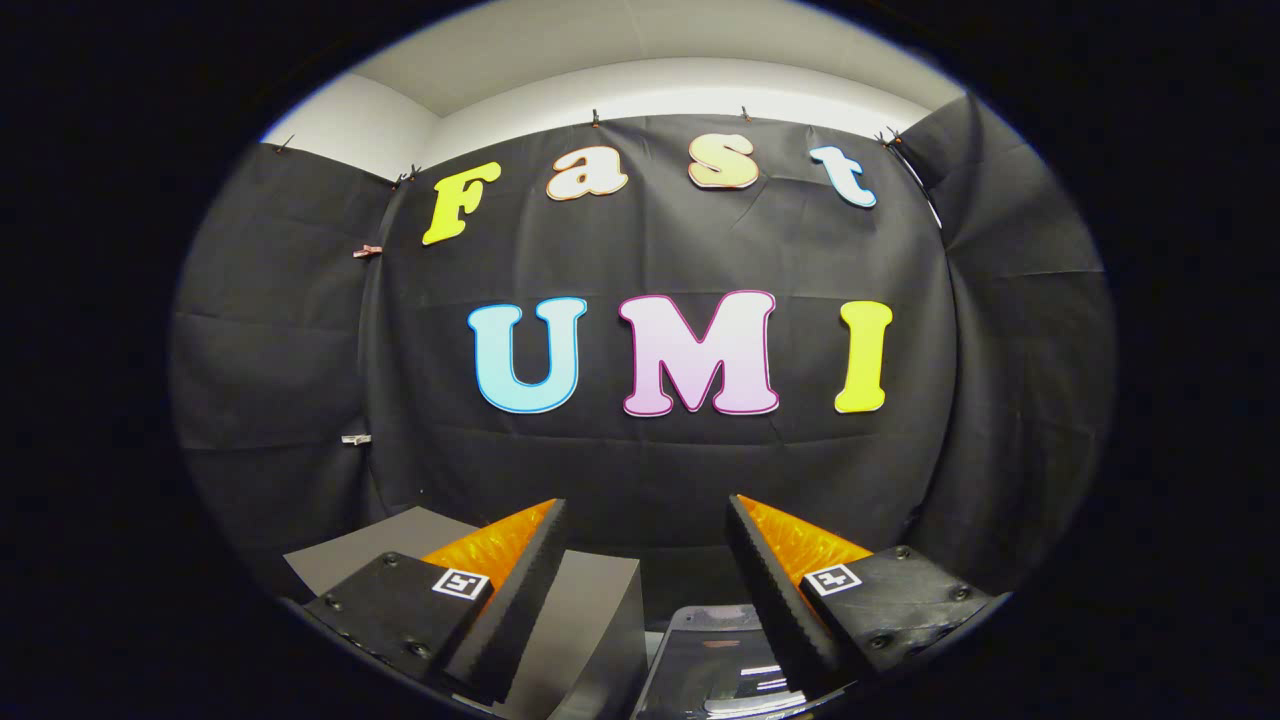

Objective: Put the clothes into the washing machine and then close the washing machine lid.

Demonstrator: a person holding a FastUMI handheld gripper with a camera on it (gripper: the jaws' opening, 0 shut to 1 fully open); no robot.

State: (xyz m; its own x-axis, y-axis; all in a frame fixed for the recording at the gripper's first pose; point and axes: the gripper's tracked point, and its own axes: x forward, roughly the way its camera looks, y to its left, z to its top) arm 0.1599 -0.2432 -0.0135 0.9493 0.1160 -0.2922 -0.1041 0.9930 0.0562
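Above grey box [590, 610] edge | gripper [645, 600] spread, holding nothing

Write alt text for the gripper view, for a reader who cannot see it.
The gripper is open, its fingers spread wide with nothing between them, aimed at the booth's black cloth wall. Below the fingers sit a grey box under the left one and a dark glossy lid between them.
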